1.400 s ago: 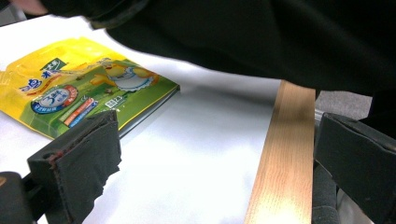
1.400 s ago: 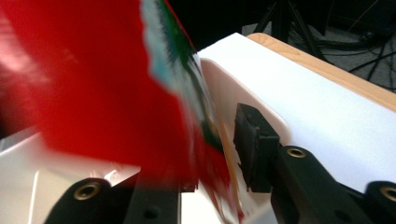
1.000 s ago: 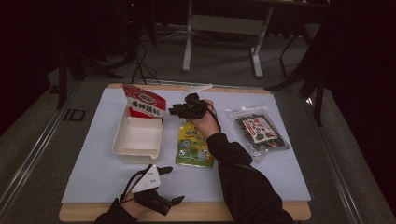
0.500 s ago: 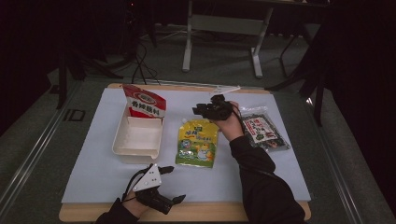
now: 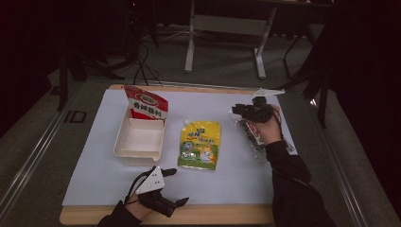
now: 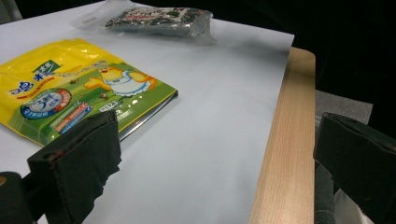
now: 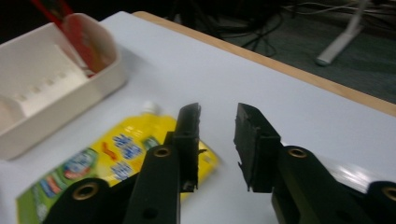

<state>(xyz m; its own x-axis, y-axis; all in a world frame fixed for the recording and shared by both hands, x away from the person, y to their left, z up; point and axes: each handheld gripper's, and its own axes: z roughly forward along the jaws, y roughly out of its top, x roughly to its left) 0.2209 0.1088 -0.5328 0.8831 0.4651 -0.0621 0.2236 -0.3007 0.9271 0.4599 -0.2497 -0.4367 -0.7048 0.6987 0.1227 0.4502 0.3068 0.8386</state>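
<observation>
High view: by my reading the sorting is barely begun. A red snack packet (image 5: 146, 105) stands in the white tray (image 5: 124, 150); the yellow spouted pouch (image 5: 200, 144) lies mid-worktop. The right hand-held gripper (image 5: 239, 111) hovers over the dark seaweed packet (image 5: 249, 133) near the worktop's right edge.

Left gripper view: the left hand-held gripper (image 6: 210, 154) gapes empty by the near edge.

Right gripper view: jaws have just narrowed, nothing between.

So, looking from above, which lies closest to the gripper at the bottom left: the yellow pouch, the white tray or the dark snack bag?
From the left gripper:
1. Yellow pouch, just beyond it, mid-table.
2. White tray, farther back on the left.
3. Dark snack bag, far right, under the other hand.
</observation>
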